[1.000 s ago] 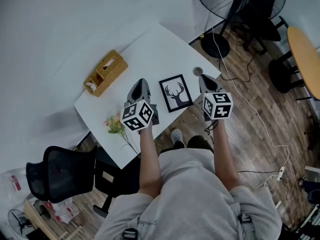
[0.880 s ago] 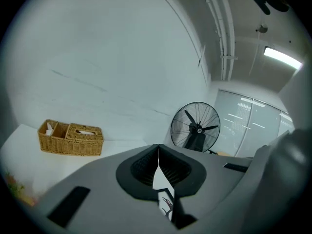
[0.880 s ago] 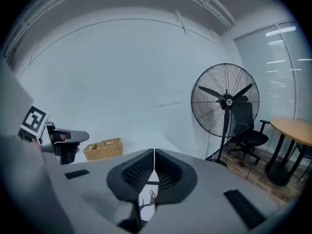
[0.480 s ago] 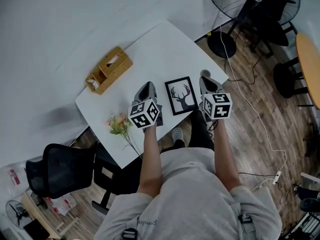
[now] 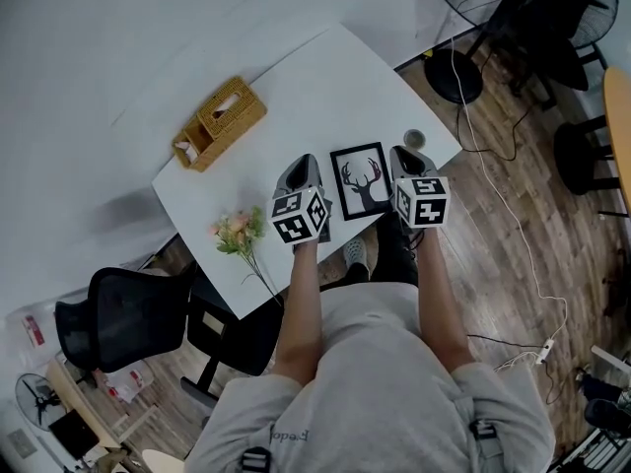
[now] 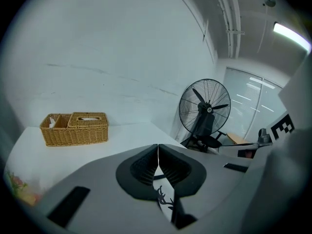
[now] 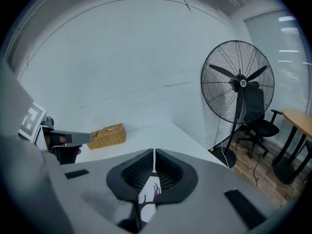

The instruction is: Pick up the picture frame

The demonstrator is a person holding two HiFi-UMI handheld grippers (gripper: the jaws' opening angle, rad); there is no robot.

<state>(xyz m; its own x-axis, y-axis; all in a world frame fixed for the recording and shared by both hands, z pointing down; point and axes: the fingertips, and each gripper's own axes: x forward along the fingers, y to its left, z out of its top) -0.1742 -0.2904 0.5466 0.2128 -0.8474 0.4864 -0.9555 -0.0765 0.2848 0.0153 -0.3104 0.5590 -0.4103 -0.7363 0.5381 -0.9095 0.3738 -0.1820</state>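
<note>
Nearest us, our two forearms reach out from a grey shirt (image 5: 385,382) toward the picture frame (image 5: 360,179). The frame lies flat near the front edge of the white table (image 5: 325,82), a black border around a deer-head print. Our left gripper (image 5: 306,162) sits just left of the frame and our right gripper (image 5: 401,153) just right of it, so the frame lies between them. Both grippers point away from us and tilt downward. On each one the jaws are pressed together with nothing caught in them; along them we glimpse only a sliver of the antler print below the closed tips. Whether either gripper touches the frame's edge we cannot tell. Left of the frame and nearer us, a sprig of pink flowers (image 5: 237,233) lies on the table. Just beyond the frame's right corner stands a small round cup (image 5: 415,138). Farther beyond and left of the frame sits a wicker basket (image 5: 221,122), and far beyond to the right a black floor fan (image 5: 461,79) stands on the wooden floor (image 5: 572,264)
</note>
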